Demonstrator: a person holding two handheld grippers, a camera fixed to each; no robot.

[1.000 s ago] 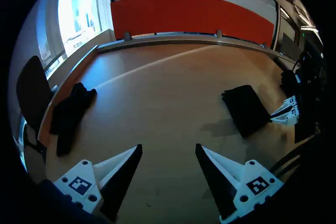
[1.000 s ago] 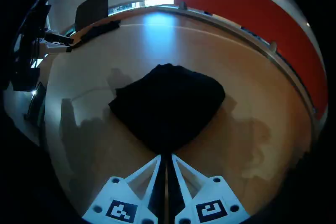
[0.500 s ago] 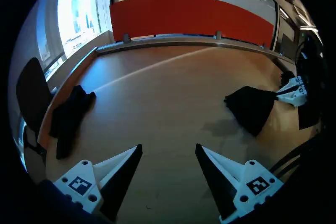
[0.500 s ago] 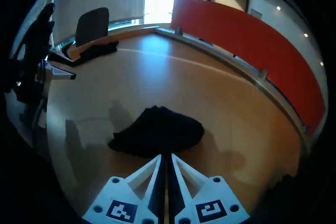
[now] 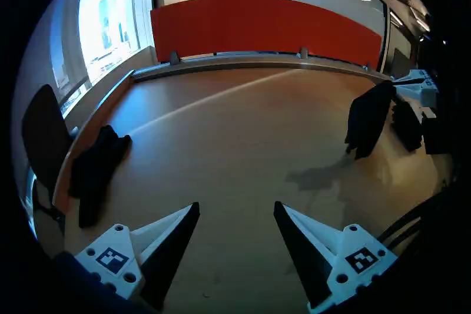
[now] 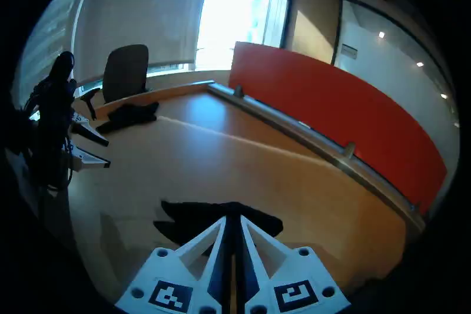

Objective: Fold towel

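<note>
A black towel hangs in the air over the right side of the wooden table. My right gripper holds it by its top edge. In the right gripper view that gripper is shut, and the towel spreads dark below its tips. My left gripper stands open over the near table edge, nothing between its fingers, well apart from the towel. It also shows at the left of the right gripper view, held by a person's hand.
A second black cloth lies crumpled at the table's left edge, seen too in the right gripper view. A dark office chair stands behind it. A red partition runs along the table's far side.
The right gripper has risen with the towel: it lay flat a second ago, was half raised at half a second, and now hangs off the table. The left gripper has stayed put.
</note>
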